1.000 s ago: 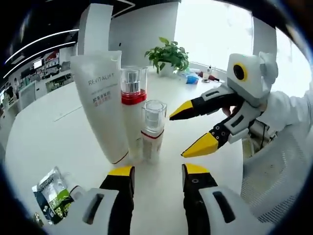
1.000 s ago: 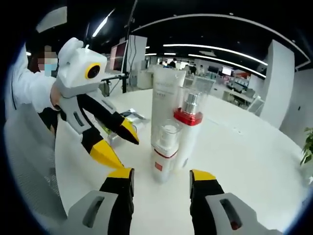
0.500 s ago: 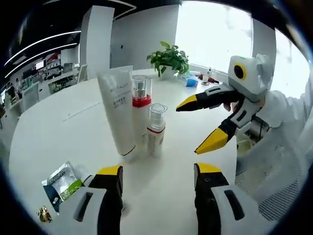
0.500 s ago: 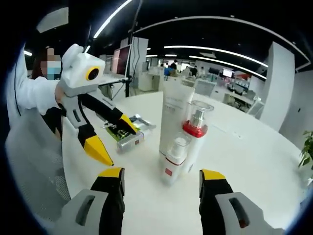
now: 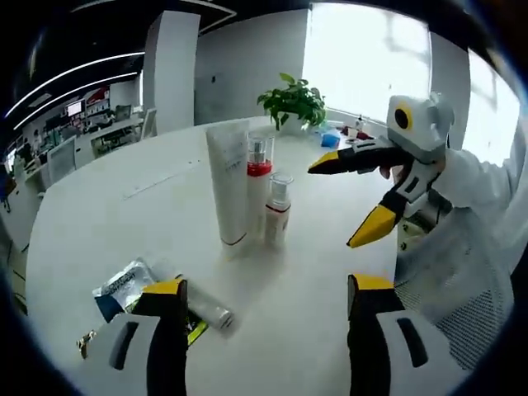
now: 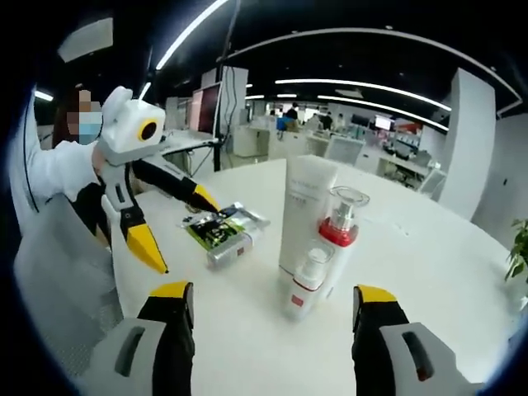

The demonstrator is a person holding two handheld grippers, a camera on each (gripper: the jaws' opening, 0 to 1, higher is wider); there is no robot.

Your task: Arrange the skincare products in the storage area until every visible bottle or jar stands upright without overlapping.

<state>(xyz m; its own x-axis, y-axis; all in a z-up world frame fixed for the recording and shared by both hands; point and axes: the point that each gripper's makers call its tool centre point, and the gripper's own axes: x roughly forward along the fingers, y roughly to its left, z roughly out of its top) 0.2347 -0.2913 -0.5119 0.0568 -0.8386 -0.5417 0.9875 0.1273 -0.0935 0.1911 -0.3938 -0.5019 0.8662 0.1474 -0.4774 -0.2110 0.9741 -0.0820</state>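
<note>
On the white surface (image 5: 99,223), well in from its edges, a tube (image 5: 228,183), a pump bottle (image 5: 258,186) and a small bottle (image 5: 278,210) are seen upright, close together. A sachet (image 5: 124,286) and a small tube (image 5: 210,312) are left lying flat, so the task is judged unfinished. Both the left gripper (image 5: 262,297) and right gripper (image 6: 272,305) are held with fingers wide apart, nothing gripped or touched.

Daylight pours through a blown-out window (image 5: 363,62) in the left gripper view, washing the white table (image 5: 107,214) in glare. The right gripper view looks into a dimmer office lit by ceiling strip lights (image 6: 355,82). Fisheye bending curves both edges; distant desks are soft, shadows faint.
</note>
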